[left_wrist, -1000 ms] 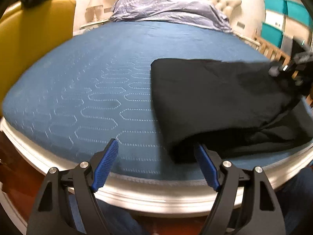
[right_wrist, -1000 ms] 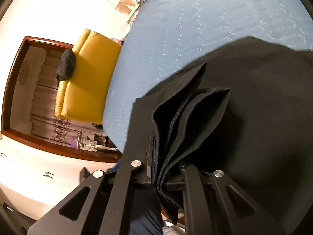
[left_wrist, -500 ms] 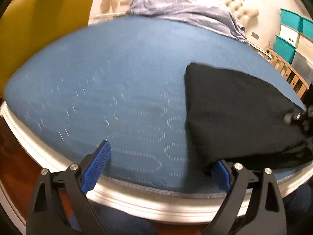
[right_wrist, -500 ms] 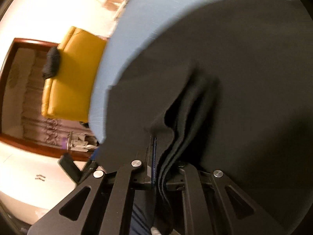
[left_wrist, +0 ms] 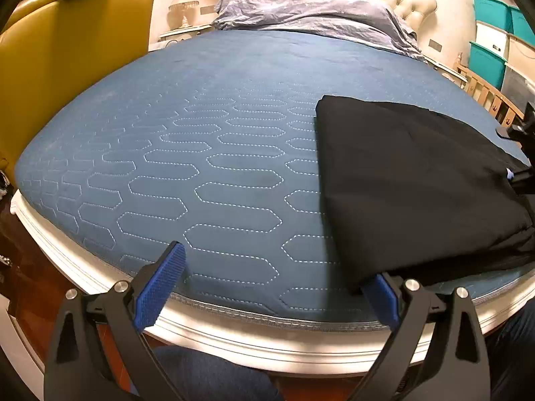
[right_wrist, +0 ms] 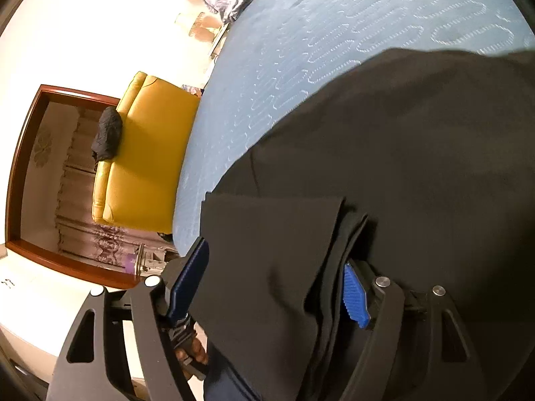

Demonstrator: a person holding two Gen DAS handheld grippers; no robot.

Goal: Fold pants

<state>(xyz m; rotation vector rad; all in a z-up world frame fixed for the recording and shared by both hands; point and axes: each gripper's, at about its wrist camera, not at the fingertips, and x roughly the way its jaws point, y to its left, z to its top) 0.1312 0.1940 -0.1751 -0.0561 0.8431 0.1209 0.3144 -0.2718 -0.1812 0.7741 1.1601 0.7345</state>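
Black pants (left_wrist: 418,183) lie folded on the right part of the blue quilted mattress (left_wrist: 200,153), near its front edge. My left gripper (left_wrist: 272,267) is open at the bed's front edge; its right blue pad (left_wrist: 381,295) sits just under the near left corner of the pants, and its left pad (left_wrist: 160,284) is over bare mattress. In the right wrist view the pants (right_wrist: 401,150) fill the frame. My right gripper (right_wrist: 274,257) is open, with the layered edge of the cloth lying loose between its fingers.
A yellow armchair (left_wrist: 67,50) stands left of the bed with a dark garment (right_wrist: 107,133) on its back. A grey-blue duvet (left_wrist: 311,10) is piled at the headboard. Teal and white storage bins (left_wrist: 495,33) stand at the far right. The white bed rim (left_wrist: 267,341) runs below my fingers.
My right gripper has opened and let go of the folded cloth edge, which now lies flatter on the bed. The left gripper stayed open near the pants' corner.
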